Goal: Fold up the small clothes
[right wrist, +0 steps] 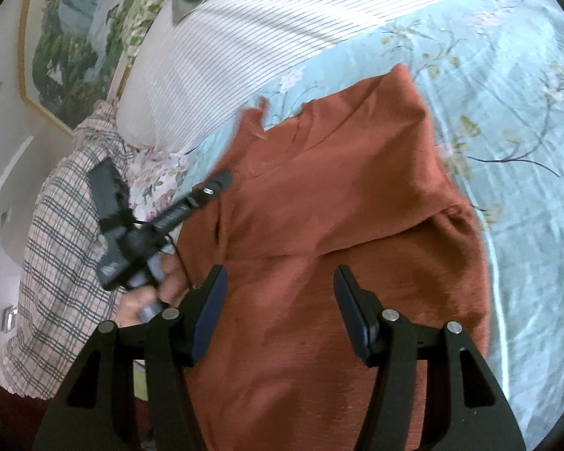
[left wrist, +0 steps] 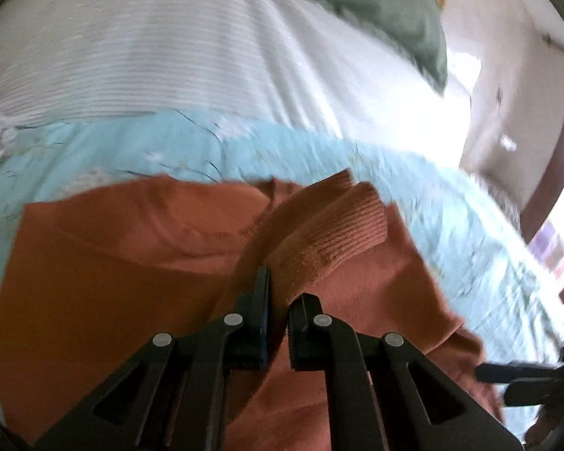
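Observation:
A rust-orange garment lies on a light blue floral bedsheet. My left gripper is shut on the garment's sleeve with its ribbed cuff, which is lifted and draped over the body of the garment. In the right wrist view the same garment lies partly folded on the sheet. My right gripper is open and empty just above the garment's near part. The left gripper shows at the garment's left edge, held by a hand.
A white striped pillow lies beyond the garment, with a green pillow behind it. A plaid cloth hangs at the bed's left side. A framed landscape picture hangs on the wall. The right gripper's fingers show at the left view's right edge.

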Demonstrator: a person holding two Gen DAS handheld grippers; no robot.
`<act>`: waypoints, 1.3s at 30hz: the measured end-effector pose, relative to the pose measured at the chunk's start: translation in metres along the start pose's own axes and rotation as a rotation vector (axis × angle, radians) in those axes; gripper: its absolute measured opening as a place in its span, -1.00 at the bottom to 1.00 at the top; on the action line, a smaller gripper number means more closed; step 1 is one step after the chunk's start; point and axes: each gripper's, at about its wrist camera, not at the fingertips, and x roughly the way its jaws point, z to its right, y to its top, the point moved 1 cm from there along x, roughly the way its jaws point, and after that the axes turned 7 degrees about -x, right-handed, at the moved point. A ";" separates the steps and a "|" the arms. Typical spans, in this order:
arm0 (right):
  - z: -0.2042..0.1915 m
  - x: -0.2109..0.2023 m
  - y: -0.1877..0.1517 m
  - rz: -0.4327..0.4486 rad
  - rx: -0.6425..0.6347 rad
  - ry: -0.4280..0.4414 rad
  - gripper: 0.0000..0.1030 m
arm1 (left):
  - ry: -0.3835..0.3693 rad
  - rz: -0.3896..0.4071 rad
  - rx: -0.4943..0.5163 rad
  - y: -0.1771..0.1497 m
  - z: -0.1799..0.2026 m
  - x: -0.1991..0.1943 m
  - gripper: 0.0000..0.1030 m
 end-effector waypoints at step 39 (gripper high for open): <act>0.031 0.117 0.080 0.064 0.250 0.009 -0.91 | 0.439 -0.048 -0.182 -0.069 -0.193 -0.077 -0.04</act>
